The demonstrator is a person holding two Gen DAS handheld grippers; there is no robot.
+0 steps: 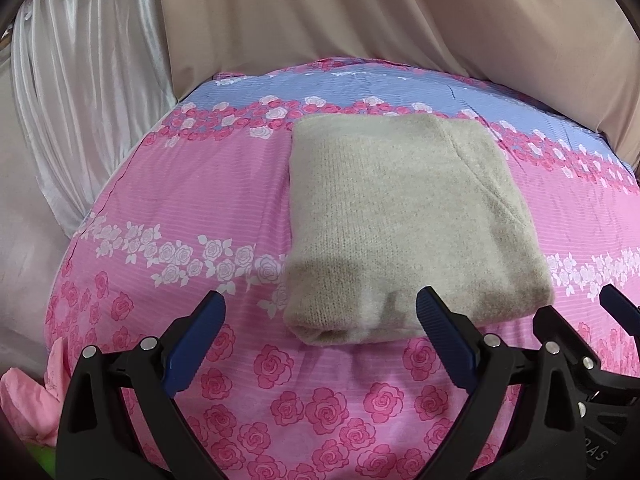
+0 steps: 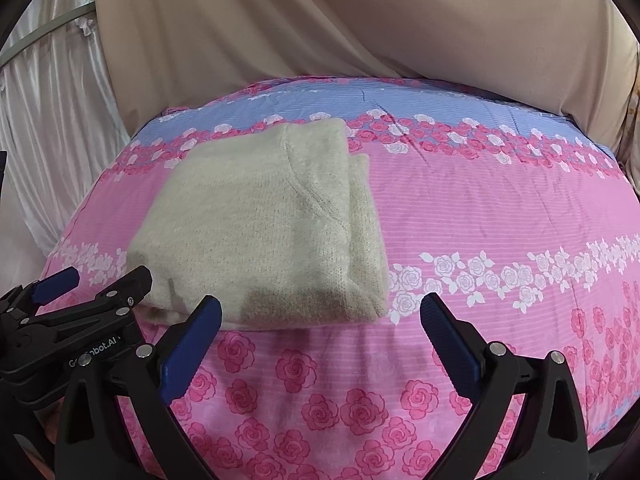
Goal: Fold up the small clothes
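Observation:
A beige knitted garment point(image 1: 400, 220) lies folded into a thick rectangle on the pink rose-patterned bed cover point(image 1: 180, 208). It also shows in the right wrist view point(image 2: 260, 228), left of centre. My left gripper point(image 1: 320, 312) is open and empty, just in front of the garment's near folded edge. My right gripper point(image 2: 320, 316) is open and empty, in front of the garment's near right corner. The right gripper also shows at the right edge of the left wrist view point(image 1: 612, 308), and the left gripper at the left edge of the right wrist view point(image 2: 96, 280).
The bed cover point(image 2: 480, 208) has a blue band at the far side. Beige drapes point(image 1: 360, 12) hang behind the bed and white curtains point(image 1: 80, 100) at the left. A pink cloth point(image 1: 28, 404) lies at the near left edge.

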